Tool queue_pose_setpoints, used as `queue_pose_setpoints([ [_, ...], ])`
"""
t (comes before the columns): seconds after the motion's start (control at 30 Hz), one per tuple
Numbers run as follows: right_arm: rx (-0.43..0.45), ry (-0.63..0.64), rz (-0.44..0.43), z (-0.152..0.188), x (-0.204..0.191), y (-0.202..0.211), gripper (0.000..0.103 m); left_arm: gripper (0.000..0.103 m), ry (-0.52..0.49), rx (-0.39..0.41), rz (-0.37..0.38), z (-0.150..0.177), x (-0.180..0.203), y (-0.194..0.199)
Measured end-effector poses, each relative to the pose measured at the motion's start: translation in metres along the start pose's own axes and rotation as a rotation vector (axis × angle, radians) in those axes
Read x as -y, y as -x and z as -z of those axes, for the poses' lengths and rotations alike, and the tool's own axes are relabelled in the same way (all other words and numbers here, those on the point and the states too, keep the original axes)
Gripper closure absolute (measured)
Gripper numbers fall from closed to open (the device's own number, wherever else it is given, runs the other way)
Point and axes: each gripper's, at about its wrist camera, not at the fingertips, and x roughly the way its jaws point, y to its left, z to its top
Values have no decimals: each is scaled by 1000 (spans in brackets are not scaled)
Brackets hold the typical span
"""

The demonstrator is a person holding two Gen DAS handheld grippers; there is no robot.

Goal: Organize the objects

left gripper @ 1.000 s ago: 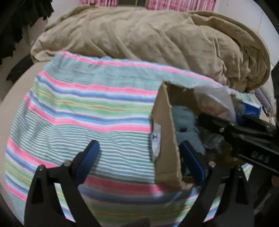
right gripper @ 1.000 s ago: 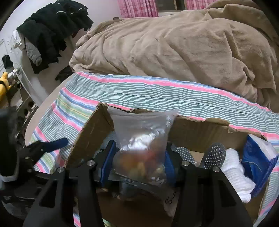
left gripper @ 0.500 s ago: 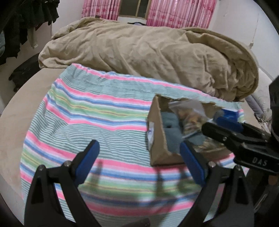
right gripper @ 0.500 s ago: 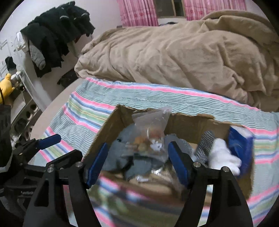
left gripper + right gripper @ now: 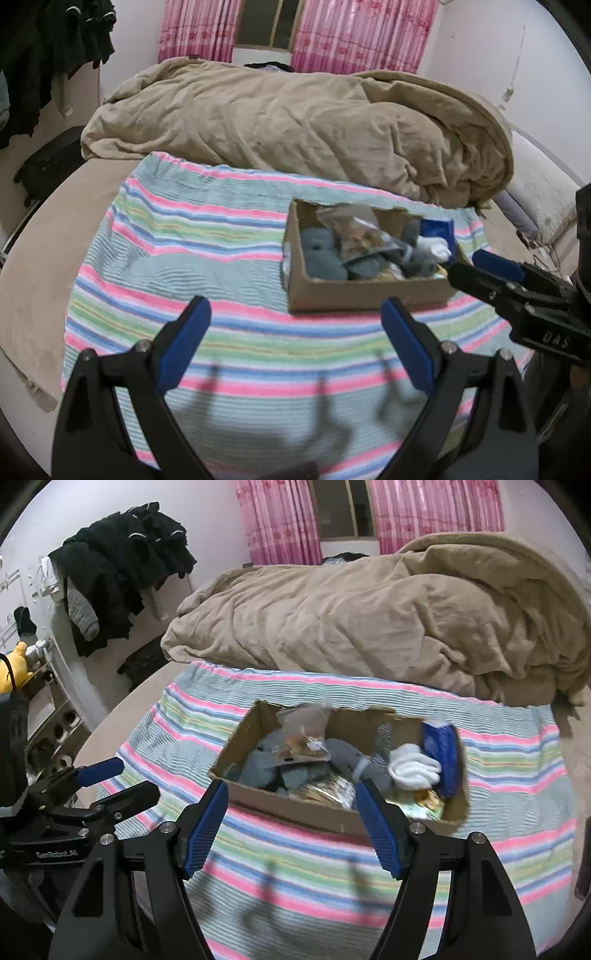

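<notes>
An open cardboard box (image 5: 354,293) (image 5: 295,812) sits on a striped cloth on the bed. In it lie a clear plastic bag of small items (image 5: 360,232) (image 5: 306,731), grey socks (image 5: 321,254) (image 5: 258,768), a white sock (image 5: 412,766) and a blue packet (image 5: 441,753). My left gripper (image 5: 295,332) is open and empty, well back from the box. My right gripper (image 5: 291,819) is open and empty, in front of the box's near wall; it also shows in the left wrist view (image 5: 491,269).
The striped cloth (image 5: 184,258) (image 5: 517,794) covers the near bed. A rumpled tan blanket (image 5: 295,122) (image 5: 369,609) lies behind the box. Dark clothes (image 5: 122,565) hang at the left wall. Pink curtains (image 5: 332,33) frame a window.
The right gripper has opened and let the plastic bag go into the box. Both grippers have pulled back and up away from the box.
</notes>
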Motion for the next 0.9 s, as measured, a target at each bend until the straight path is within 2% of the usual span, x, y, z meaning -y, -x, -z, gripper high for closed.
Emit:
queue_pose_setpoints([
  [0.3,-7,-40,74,37,9,24,28,9,-14,4,15,23,20,21],
  [0.6,-30,-89,105,78,17,39,28,9,-34,-37,12,51,35,25],
  [0.9,-30,-102,120,89,18,45,28,9,-59,-37,-4,61,37,27],
])
